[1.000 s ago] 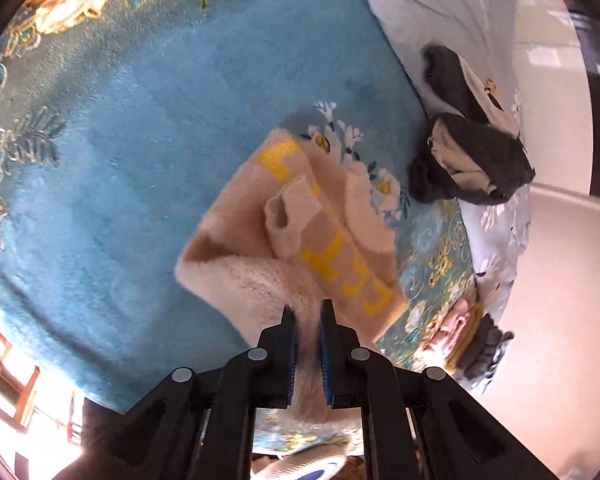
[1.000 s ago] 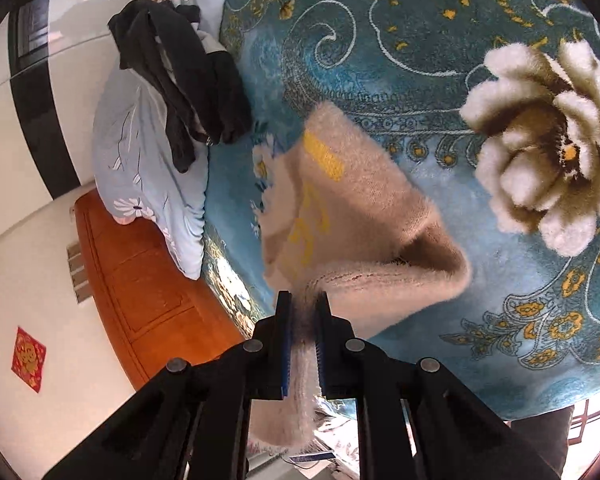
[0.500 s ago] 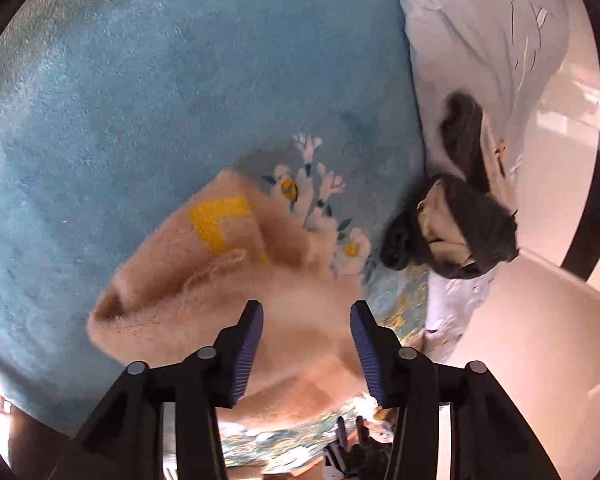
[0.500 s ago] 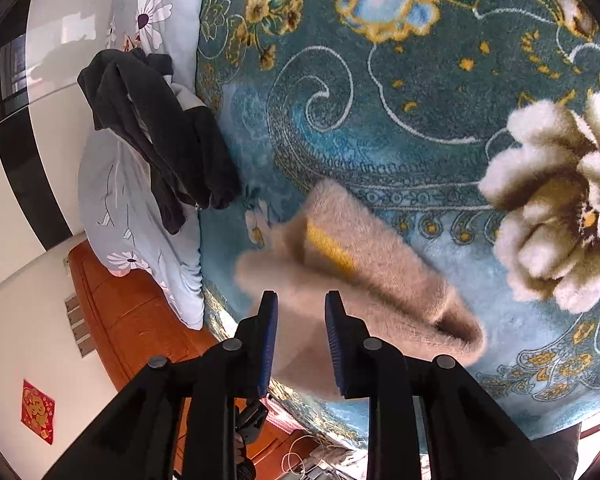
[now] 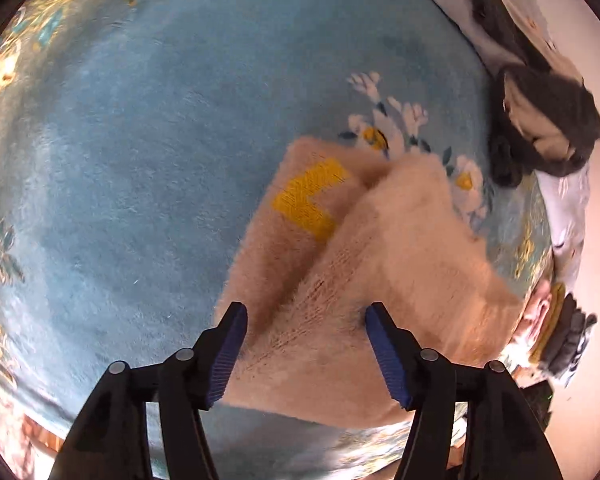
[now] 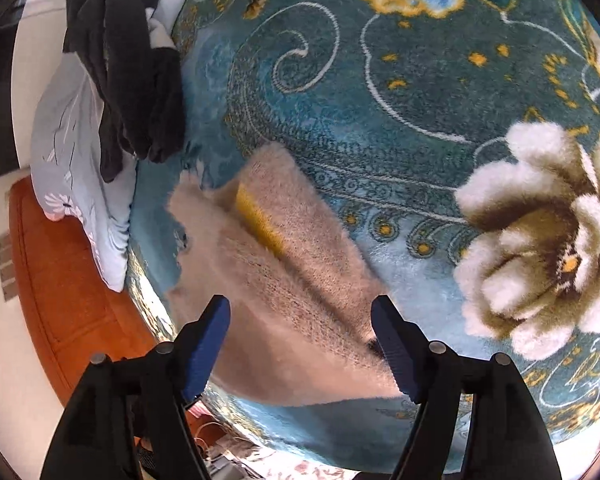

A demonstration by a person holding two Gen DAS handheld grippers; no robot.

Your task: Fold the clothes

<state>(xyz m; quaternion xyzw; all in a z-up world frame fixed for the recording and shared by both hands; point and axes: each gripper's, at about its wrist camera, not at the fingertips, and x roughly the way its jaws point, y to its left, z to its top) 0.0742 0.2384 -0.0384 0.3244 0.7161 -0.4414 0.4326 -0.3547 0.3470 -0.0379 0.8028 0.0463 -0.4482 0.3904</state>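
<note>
Left claw (image 5: 306, 350): jaws wide apart, empty
Right claw (image 6: 300, 342): same
Beige sweater (image 5: 364, 280): folded on teal blanket (image 5: 140, 160), at 12 o'clock
Risk: loose top flap could spring open; dark clothes (image 6: 128, 80) at 10 o'clock unfolded

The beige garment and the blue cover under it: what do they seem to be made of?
The beige garment looks like a fuzzy knit, perhaps mohair-like or acrylic yarn: knit rows show through a long, soft nap, and the yellow patch appears knitted in. The blue cover looks like a plush, carpet-like pile fabric with a matte finish: the white flower stands out in tufted relief. The exact fibre cannot be told.
</note>
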